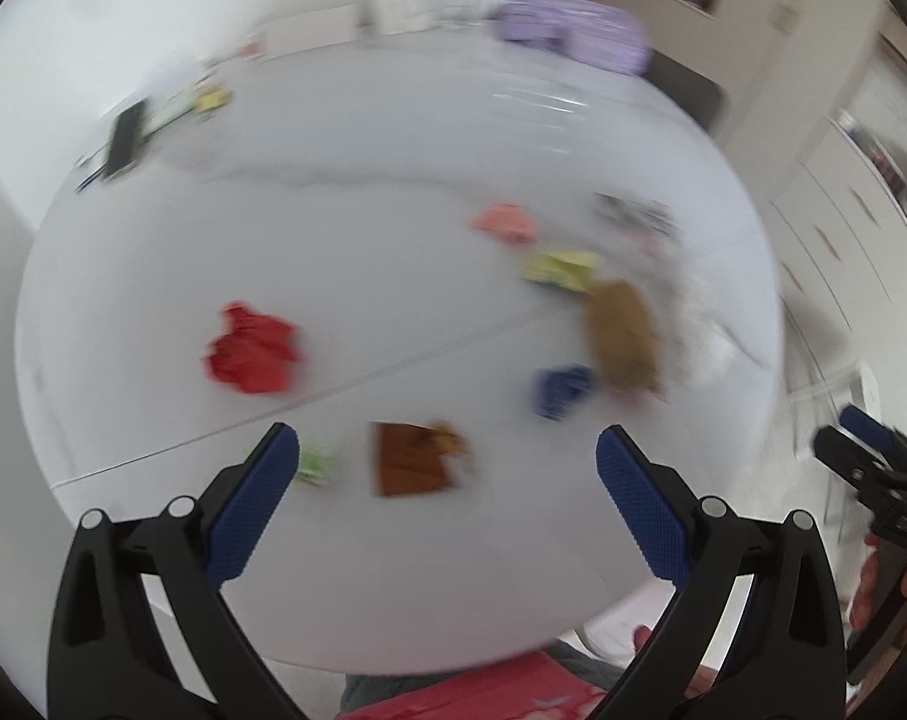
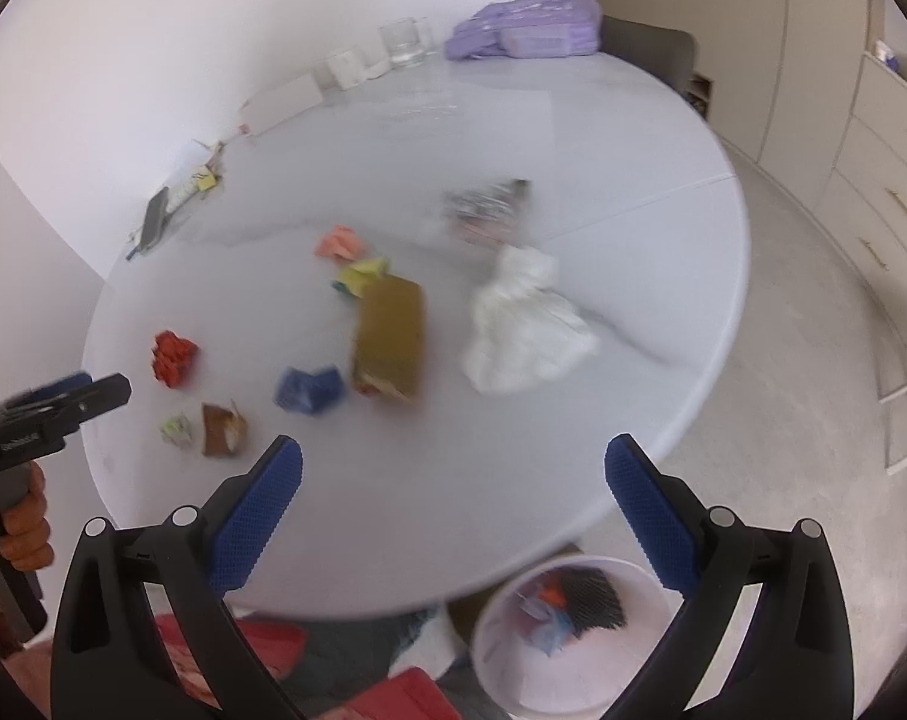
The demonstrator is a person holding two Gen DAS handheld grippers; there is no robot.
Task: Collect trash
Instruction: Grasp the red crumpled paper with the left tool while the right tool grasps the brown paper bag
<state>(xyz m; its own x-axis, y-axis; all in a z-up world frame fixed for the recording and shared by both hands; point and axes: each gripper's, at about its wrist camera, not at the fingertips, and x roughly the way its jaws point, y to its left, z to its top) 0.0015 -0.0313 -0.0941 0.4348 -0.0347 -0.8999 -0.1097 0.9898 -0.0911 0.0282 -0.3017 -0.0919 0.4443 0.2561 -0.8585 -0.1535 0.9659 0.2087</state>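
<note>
I see the round white counter (image 2: 573, 138) filling both views against a white wall, cabinets at 3 o'clock, a white bin (image 2: 501, 648) on the floor at 6. Trash lies mid-counter: white wad (image 2: 522, 324), brown carton (image 2: 390, 339), red ball (image 1: 252, 351). Left gripper (image 1: 447, 462) and right gripper (image 2: 453, 468) hover, jaws wide apart, holding nothing.

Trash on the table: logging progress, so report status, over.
Left gripper and right gripper: jaws open, empty, above table. Scraps uncollected: red wad, blue wad, white bag. Bin below the edge, nothing blocking.
</note>
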